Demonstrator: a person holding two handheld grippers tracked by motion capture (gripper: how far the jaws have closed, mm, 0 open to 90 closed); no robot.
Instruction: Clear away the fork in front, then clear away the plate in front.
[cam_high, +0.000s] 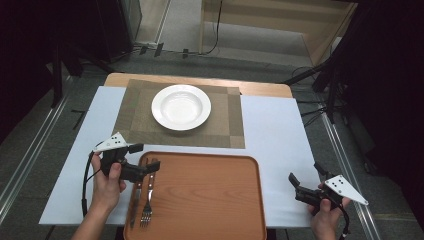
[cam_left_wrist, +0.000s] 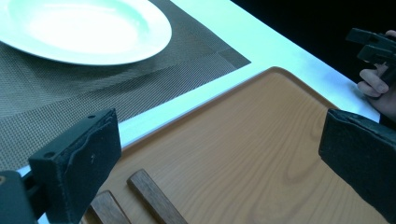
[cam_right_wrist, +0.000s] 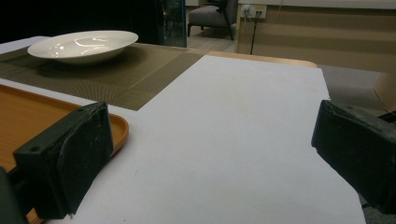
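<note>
A fork (cam_high: 147, 200) and a knife (cam_high: 136, 197) with wooden handles lie side by side at the left end of an orange wooden tray (cam_high: 210, 195). My left gripper (cam_high: 151, 167) hovers just above their handle ends, jaws wide open with nothing between them. In the left gripper view the open left gripper (cam_left_wrist: 219, 140) frames the tray (cam_left_wrist: 243, 154) and one wooden handle end (cam_left_wrist: 156, 198). My right gripper (cam_high: 305, 174) rests over the white table to the right of the tray, open and empty. The right gripper (cam_right_wrist: 212, 140) looks toward the white plate (cam_right_wrist: 81, 44).
A white plate (cam_high: 181, 106) sits on a brown woven placemat (cam_high: 225, 130) beyond the tray. The white table top (cam_high: 280, 130) stretches to the right of the mat. Dark stands and cables surround the table on the floor.
</note>
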